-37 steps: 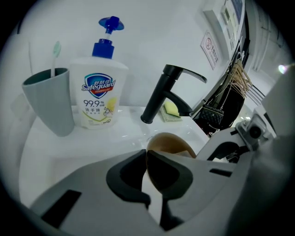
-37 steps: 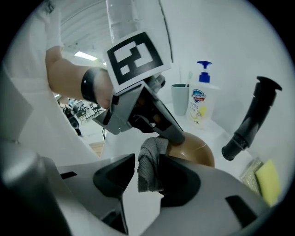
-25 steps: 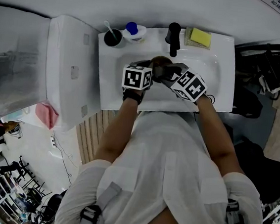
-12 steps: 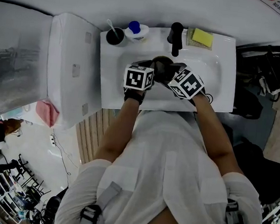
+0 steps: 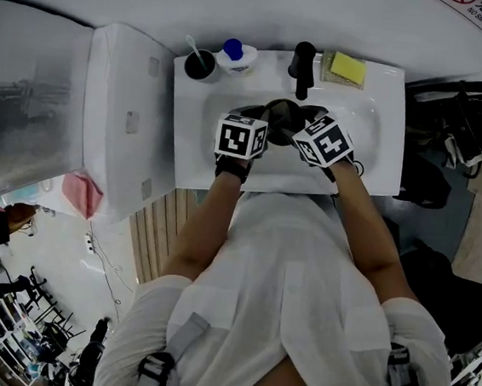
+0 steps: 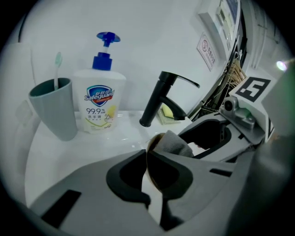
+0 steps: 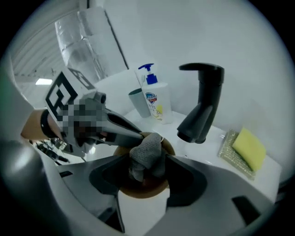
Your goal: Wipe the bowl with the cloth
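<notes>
Working over the sink (image 5: 187,139), upper middle of the head view, we have both grippers down in the basin. We judge the step in hand to be setting the cloth against the bowl for the wipe.

The left gripper (image 6: 147,160) has its jaws together on the bowl's rim. The right gripper (image 7: 145,160) has jaws that have just been opening and now stand wide apart. The cloth is between them, and the pads do not appear to press it.

Notes for doing it well:
- We should keep the left clamp firm. Only the rim is held, so wiping pressure will lever the bowl.
- We should close the right jaws on the bunched top of the cloth before sweeping, or it will stay behind.
- We should press the cloth along the inner wall and work round it, keeping clear of the tap (image 5: 300,66) just behind.

The bowl (image 7: 140,189), at the centre of the right gripper view, is small, round, brown and smooth, with a dark inside. The cloth (image 7: 146,146) is grey and knitted. It is bunched into an upright wad inside the bowl, with its top above the rim.
</notes>
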